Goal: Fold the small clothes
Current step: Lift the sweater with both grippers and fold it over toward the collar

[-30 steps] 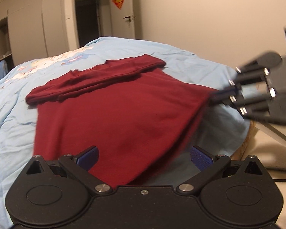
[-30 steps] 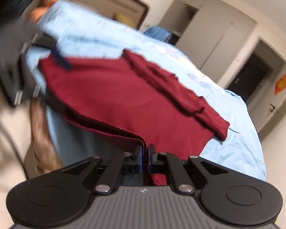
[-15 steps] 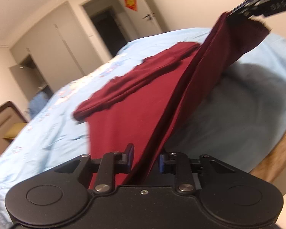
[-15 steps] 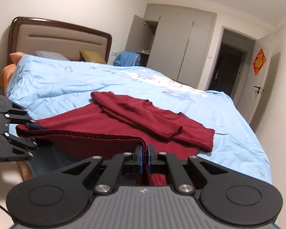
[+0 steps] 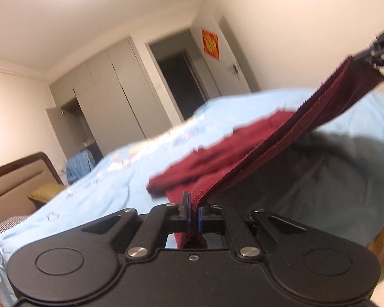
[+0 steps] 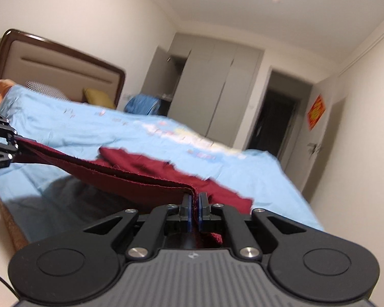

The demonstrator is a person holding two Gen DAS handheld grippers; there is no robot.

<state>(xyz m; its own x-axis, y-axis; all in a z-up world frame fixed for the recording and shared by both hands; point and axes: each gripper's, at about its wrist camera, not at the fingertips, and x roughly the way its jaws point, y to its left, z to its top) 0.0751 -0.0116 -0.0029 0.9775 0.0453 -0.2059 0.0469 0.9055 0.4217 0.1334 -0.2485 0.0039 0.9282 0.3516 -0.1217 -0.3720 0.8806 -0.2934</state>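
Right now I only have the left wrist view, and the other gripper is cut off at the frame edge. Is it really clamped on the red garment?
Observer: Yes. The right wrist view shows the right gripper with its jaws shut on the hem of the red garment.
Operator: A deep bite, or just the edge?
Observer: Deep enough that a tuft of cloth pokes out behind the jaws.
Operator: Is anything on the bed beyond that raised hem?
Observer: The garment's far end lies crumpled on the blue bedcover, just right of the jaws.
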